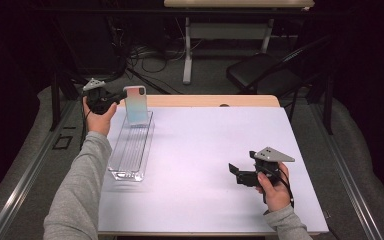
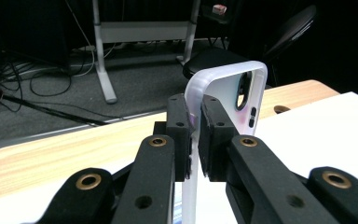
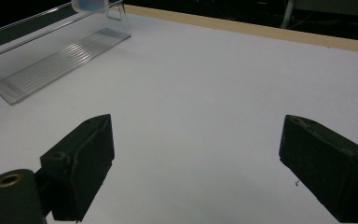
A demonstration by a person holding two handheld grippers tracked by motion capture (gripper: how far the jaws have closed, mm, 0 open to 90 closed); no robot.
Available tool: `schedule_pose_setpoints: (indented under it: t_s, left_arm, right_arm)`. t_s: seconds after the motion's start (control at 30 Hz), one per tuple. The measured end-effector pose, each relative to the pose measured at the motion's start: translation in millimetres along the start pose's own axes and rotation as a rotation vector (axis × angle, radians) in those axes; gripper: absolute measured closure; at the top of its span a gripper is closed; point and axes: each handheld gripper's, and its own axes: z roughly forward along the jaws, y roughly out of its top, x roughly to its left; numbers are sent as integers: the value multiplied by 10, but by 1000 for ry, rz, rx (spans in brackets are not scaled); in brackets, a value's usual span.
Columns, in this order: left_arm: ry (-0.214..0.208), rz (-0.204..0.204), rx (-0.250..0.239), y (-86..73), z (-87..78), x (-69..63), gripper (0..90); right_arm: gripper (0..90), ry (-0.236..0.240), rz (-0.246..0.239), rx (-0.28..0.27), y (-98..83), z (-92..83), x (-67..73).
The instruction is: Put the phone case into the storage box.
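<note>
A pale iridescent phone case [image 1: 136, 104] stands upright over the far end of a clear ribbed tray [image 1: 130, 150] at the table's left. My left gripper [image 1: 116, 98] is shut on the case's left edge; in the left gripper view the pads [image 2: 179, 122] pinch the case's translucent rim [image 2: 228, 77], with the camera cutout facing right. Near the table's front right, my right gripper [image 1: 234, 171] rests low over the white surface, open and with nothing in it. In the right gripper view [image 3: 196, 154] its jaws stand wide apart, and the tray [image 3: 56, 60] lies at the upper left.
The white table surface [image 1: 205, 150] has a wooden strip [image 1: 215, 101] along its far edge. Beyond the table are a black chair [image 1: 265, 70], a desk leg [image 1: 187, 55] and cables on the floor.
</note>
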Motion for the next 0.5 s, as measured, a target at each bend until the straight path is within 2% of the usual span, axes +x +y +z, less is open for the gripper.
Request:
schedule_pose_setpoints:
  t_s: [0.5]
  left_arm:
    - [-5, 13, -6, -95, 127, 74, 840]
  right_arm:
    - [97, -8, 4, -1, -14, -15, -13]
